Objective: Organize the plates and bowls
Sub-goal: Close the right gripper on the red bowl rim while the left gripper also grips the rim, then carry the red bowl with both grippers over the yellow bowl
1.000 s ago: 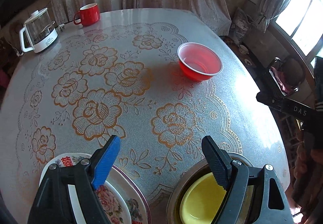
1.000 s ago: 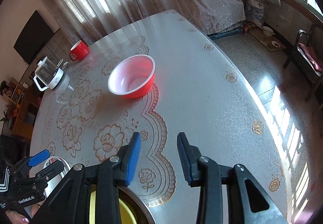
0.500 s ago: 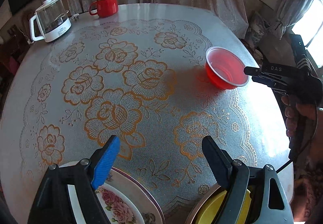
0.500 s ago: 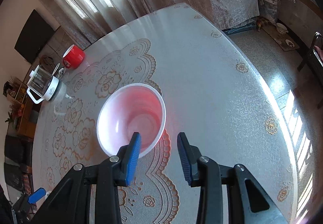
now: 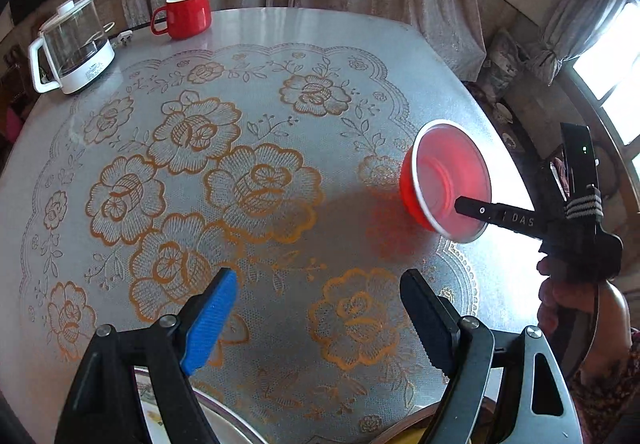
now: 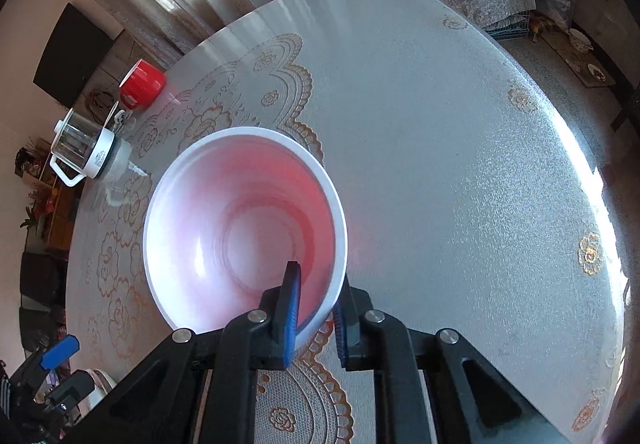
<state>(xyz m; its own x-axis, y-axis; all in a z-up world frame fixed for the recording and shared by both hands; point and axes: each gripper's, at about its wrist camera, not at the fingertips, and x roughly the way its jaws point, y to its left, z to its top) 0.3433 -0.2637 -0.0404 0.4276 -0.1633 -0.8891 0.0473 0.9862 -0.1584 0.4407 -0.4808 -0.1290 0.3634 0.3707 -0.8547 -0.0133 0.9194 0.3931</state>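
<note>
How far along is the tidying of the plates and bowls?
Early, it seems. The right gripper has clamped the red bowl's rim, tilting it off the table. The left gripper is open and empty. Plates peek in below; the bowl is not yet stacked.

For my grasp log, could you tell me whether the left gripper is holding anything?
No, the left gripper hangs open over bare tablecloth.

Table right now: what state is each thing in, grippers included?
Red bowl: empty, tipped on the table, rim pinched.
Right hand-held gripper: shut on the red bowl's rim.
Left hand-held gripper: open, holding nothing.
Red mug: upright, untouched.
Kettle: upright, lid on.
Flowered plate: flat at the table's near edge.
</note>
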